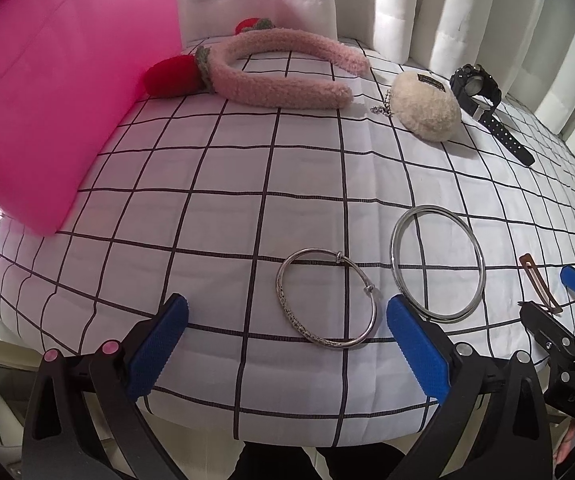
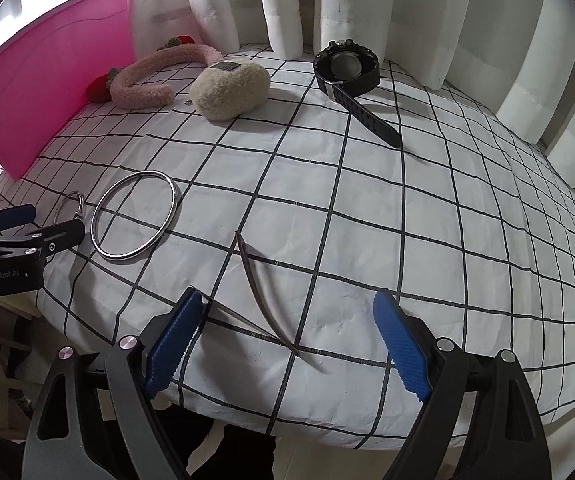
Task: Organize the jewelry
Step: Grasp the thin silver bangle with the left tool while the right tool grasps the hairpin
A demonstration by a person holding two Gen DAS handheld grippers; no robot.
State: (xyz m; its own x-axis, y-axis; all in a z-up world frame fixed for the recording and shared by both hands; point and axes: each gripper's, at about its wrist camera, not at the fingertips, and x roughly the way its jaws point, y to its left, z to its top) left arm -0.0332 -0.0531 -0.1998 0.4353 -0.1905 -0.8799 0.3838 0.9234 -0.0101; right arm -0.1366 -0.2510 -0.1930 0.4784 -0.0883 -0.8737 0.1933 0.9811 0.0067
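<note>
On the checked cloth, a small engraved silver bangle lies flat between the wide-apart blue fingers of my left gripper, which is open and not touching it. Just right of it lies a larger plain silver ring, also seen as the ring in the right wrist view. A thin brown hair clip, sprung open, lies on the cloth between the fingers of my right gripper, which is open. The left wrist view shows the same clip beside the right gripper. The left gripper enters at the left edge.
A pink box stands at the far left. At the back lie a fluffy pink headband with red strawberries, a cream fluffy pouch with a chain, and a black wristwatch. White curtains hang behind. The table's front edge is just below the grippers.
</note>
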